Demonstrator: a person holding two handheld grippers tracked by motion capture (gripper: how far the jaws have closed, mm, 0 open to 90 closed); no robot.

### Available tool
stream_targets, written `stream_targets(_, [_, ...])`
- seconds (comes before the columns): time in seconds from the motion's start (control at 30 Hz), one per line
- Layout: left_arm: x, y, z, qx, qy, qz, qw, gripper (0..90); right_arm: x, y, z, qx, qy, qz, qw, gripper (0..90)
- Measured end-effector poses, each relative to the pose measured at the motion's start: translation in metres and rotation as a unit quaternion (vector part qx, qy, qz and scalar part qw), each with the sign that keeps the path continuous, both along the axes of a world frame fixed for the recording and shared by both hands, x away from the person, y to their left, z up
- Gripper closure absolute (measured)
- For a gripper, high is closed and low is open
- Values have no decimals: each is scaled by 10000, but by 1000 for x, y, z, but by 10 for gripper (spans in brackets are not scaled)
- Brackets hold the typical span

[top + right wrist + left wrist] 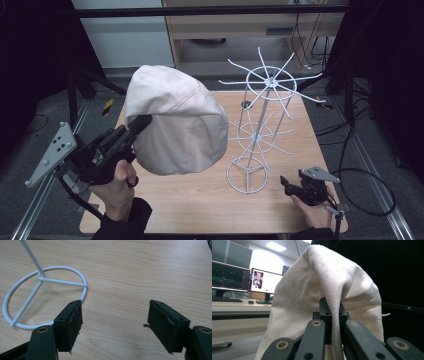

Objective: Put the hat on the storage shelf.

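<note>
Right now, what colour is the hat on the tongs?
Cream, a pale off-white; the hat shows best in the left gripper view.

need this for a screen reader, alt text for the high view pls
The left gripper holds a cream cloth hat lifted above a wooden table. A white wire rack stands to its right, with the open right gripper resting near its ring base.

The high view looks forward and down from above the near edge of the tabletop (200,200). The left gripper view rides its hand-held gripper (332,315), facing level, cloth close ahead. The right gripper view tilts down; ahead-left lies the white wire stand (45,282), shared with the high view (247,175).
</note>
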State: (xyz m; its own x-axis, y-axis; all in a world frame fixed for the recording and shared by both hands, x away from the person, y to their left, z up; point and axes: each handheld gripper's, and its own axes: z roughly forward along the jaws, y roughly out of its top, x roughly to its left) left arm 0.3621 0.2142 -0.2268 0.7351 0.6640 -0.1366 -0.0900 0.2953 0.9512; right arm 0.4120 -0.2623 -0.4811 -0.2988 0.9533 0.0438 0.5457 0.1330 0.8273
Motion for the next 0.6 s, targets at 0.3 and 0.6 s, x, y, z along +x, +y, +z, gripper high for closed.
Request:
stream_targets(0.3, [0,-4,9,-157,-58,-180,9997,887,0,0,0,8,2,0,10000,283])
stream_targets(0.6, [-2,-20,23,-222,-166,-377,9989,887,0,0,0,7,3,15,10000,283])
